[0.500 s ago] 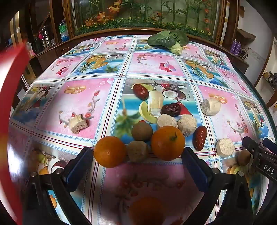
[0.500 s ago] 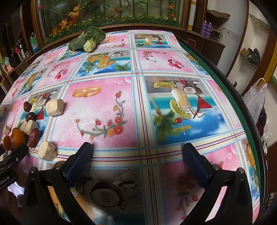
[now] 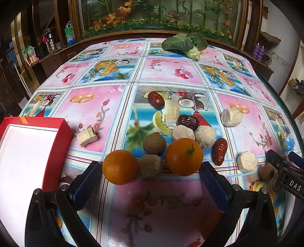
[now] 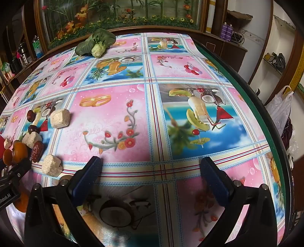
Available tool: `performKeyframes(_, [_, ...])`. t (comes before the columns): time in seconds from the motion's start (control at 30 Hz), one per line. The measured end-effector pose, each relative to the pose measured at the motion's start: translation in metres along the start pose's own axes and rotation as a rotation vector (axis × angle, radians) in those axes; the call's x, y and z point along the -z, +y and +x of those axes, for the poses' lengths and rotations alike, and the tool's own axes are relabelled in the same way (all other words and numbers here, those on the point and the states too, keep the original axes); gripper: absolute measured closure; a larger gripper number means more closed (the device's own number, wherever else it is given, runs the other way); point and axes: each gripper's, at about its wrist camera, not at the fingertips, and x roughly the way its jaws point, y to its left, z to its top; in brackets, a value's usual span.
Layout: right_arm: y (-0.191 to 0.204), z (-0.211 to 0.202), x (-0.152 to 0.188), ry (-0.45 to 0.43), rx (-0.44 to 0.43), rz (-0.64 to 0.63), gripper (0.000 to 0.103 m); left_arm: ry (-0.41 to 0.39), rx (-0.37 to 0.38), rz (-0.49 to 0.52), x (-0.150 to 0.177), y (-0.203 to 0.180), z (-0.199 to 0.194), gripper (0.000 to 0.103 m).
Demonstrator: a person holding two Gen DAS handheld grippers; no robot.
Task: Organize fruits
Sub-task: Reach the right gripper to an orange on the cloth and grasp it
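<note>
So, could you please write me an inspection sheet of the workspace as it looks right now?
Surface: table under a patterned pink and blue cloth, green rim on the right.
Job's things: two oranges, red dates, a dark date, brown round fruits, all loose near the left claw; red box with a white inside at the left, nothing seen in it.
Clutter: pale crumbly blocks among the fruit; leafy green vegetable at the far edge.
Grippers: left claw open, nothing held; right claw open over bare cloth.
Cables: a tangle on the far cabinet.
Surroundings: glass-fronted plant display, shelves, a plastic bag.
</note>
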Motion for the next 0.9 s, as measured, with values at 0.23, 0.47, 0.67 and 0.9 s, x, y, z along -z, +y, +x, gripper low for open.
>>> performKeyframes(0.23, [0.000, 0.001, 0.000, 0.000, 0.001, 0.000, 0.000, 0.000, 0.000, 0.000, -0.001, 0.000, 0.003, 0.001])
performKeyframes(0.47, [0.001, -0.003, -0.001, -0.008, -0.047, -0.002, 0.000, -0.065, -0.050, 0.032, 0.014, -0.001, -0.024, 0.017])
performKeyframes(0.67, [0.010, -0.060, 0.007, -0.262, -0.290, -0.048, 0.000, -0.223, -0.109, 0.038, 0.038, 0.016, -0.093, 0.016])
performKeyframes(0.9, [0.054, -0.084, 0.025, -0.313, -0.325, -0.202, 0.000, -0.228, -0.145, -0.061, 0.053, 0.040, -0.110, 0.016])
